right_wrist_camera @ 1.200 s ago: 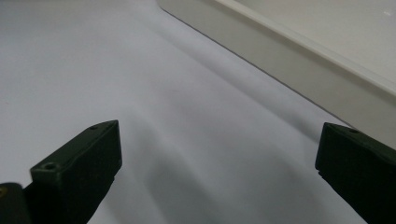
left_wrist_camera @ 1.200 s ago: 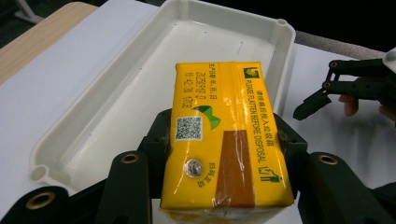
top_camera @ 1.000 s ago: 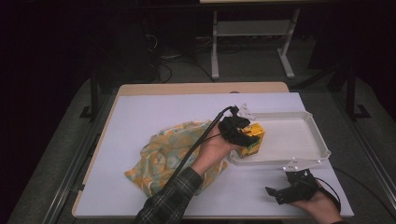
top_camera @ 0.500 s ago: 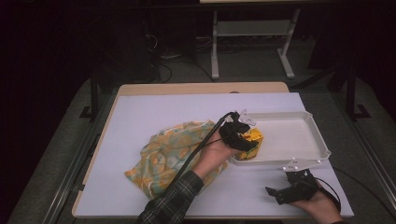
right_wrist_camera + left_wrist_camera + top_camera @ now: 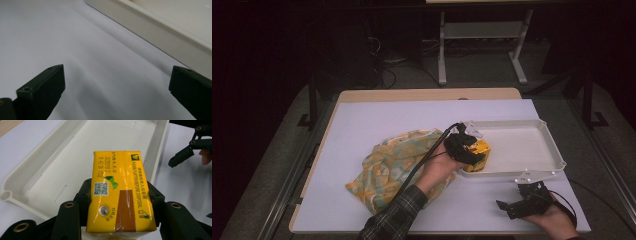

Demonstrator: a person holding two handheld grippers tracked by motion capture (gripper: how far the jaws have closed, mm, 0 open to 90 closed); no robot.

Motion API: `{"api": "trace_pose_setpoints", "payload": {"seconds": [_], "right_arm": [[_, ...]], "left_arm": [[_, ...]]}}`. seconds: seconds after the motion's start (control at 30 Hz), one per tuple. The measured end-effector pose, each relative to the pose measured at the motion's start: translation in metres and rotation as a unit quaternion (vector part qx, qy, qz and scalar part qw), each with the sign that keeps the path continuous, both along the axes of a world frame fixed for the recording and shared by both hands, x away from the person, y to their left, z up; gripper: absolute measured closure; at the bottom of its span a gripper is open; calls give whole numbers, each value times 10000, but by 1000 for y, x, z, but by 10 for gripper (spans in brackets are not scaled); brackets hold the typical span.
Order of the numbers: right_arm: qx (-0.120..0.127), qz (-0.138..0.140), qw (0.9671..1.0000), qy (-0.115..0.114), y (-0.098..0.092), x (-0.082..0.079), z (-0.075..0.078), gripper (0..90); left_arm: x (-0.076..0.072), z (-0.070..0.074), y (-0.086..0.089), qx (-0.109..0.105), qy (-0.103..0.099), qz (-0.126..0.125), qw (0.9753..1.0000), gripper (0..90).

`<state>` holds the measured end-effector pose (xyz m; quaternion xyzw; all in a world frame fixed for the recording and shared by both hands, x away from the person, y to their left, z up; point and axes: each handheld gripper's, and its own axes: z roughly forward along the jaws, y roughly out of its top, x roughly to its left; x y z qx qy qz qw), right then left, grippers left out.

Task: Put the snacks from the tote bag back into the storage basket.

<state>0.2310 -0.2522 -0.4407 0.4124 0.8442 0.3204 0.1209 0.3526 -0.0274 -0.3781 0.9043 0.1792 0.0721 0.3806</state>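
While the white plastic tray [image 5: 546,142] sat toward the right edge of the desk [image 5: 362,120], its floor lay bare apart from the yellow drink carton [image 5: 477,155] at its near left corner. In the high view the carton sat at that corner's rim; whether it rested on the tray floor or hung just above it could not be told. The left gripper [image 5: 463,148] had its jaws pressed against the carton's two long sides, clamping it firmly. In the left gripper view the carton [image 5: 121,191] showed a bright yellow face with a brown band, a QR code, a green leaf mark, a round foil straw seal and the printed line "PLEASE FLATTEN BEFORE DISPOSAL". Its edges looked square and undented. Beyond it the tray [image 5: 32,177] stretched away, shallow, with slot marks in its walls.

A crumpled orange and teal patterned cloth [image 5: 394,165] lay near the middle of the desk, just left of the tray, under the person's left forearm.

The right gripper [image 5: 521,202] rested near the front right corner of the desk, just in front of the tray's near wall, its jaws spread wide with nothing between them. The right gripper view showed the bare desk surface and the tray wall [image 5: 160,32].
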Motion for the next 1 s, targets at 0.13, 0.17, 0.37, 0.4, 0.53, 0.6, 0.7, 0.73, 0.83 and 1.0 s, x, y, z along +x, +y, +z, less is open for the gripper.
{"api": "trace_pose_setpoints", "payload": {"seconds": [0.13, 0.17, 0.37, 0.4, 0.53, 0.6, 0.7, 0.73, 0.83, 1.0], "right_arm": [[-12, 0, 10000, 7, 0, 0, 0, 0], [-12, 0, 10000, 7, 0, 0, 0, 0], [-13, -4, 10000, 13, 0, 0, 0, 0], [-13, -3, 10000, 14, 0, 0, 0, 0], [-4, -8, 10000, 21, 1, 0, 1, 0], [2, -7, 10000, 28, 1, 0, 1, 0], [4, 3, 10000, 13, -1, 1, 2, 0], [23, -13, 10000, 15, -1, 0, 2, 0], [35, -38, 10000, 50, -2, 0, 4, 0], [30, -56, 9999, 110, -2, 0, 8, 23]], "left_arm": [[-2, -2, 3, -9, 25, 2, 10000, 515], [-2, -2, 4, -13, 25, -8, 10000, 514], [-4, -3, 5, 18, 14, -48, 10000, 511], [-4, -3, 5, 2, 16, -46, 10000, 510], [-3, -3, 5, 22, 38, -116, 9999, 505], [-3, -2, 5, 14, 11, -95, 10000, 484], [-5, 2, 8, -121, 35, -28, 9999, 441], [-4, 4, 10, -92, 16, -73, 9999, 425], [-5, 9, 15, -149, 83, -85, 9998, 384], [-7, 20, 28, -117, 120, -166, 9997, 339]]}}
